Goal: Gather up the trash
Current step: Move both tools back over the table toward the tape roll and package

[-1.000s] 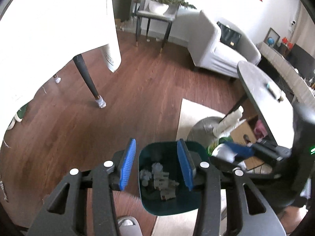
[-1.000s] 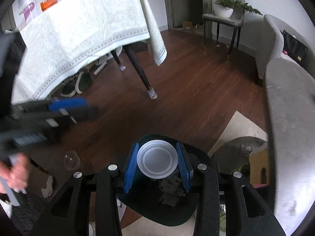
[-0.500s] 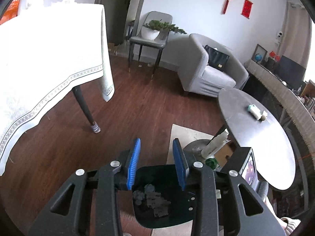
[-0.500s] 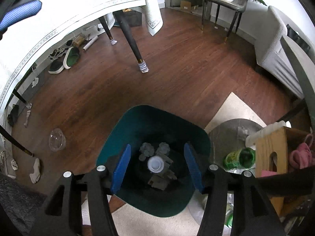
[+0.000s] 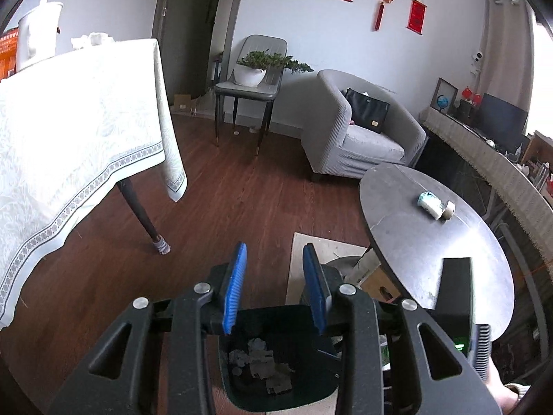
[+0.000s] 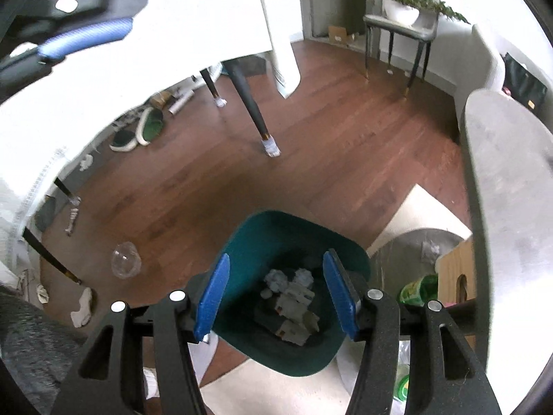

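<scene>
a: how's the left gripper?
b: tilted downward, its blue pads drawn in close with nothing between them.
a: and the right gripper?
b: pointing down more steeply. its jaws have just been opening and stand apart, empty.

Black tool arms, blue ribbed pads, silver screws.
</scene>
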The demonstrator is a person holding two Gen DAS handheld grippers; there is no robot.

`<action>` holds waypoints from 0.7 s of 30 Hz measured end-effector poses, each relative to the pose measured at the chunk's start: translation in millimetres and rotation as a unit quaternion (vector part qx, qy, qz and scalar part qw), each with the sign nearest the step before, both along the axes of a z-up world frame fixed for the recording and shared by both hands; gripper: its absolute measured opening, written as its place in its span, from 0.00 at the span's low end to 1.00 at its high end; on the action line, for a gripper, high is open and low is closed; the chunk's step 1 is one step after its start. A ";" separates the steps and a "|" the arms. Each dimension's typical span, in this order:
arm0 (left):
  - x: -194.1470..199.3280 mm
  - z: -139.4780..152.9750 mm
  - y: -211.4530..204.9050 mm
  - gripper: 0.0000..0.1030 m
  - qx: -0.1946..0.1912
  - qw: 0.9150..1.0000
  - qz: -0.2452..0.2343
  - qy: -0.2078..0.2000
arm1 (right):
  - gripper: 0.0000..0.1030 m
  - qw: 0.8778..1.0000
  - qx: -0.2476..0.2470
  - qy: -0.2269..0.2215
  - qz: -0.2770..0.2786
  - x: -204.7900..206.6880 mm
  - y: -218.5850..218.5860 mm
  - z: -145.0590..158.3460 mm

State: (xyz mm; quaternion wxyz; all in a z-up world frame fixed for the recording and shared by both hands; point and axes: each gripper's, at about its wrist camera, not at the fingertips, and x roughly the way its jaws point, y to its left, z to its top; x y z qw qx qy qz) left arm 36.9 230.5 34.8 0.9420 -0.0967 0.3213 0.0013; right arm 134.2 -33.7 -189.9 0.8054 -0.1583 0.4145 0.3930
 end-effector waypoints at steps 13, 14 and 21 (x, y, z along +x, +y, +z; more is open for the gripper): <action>19.1 5.6 -41.6 0.34 0.019 1.000 -0.024 0.001 | 0.57 0.996 0.077 -0.040 -0.025 8.6 -56.3 56.0; 21.3 6.0 -46.5 0.34 0.022 0.999 -0.028 0.002 | 0.57 0.995 0.079 -0.043 -0.030 11.1 -62.7 57.9; 38.2 9.3 -72.5 0.37 0.028 0.999 -0.046 0.003 | 0.61 0.993 0.071 -0.071 -0.066 32.2 -103.1 64.2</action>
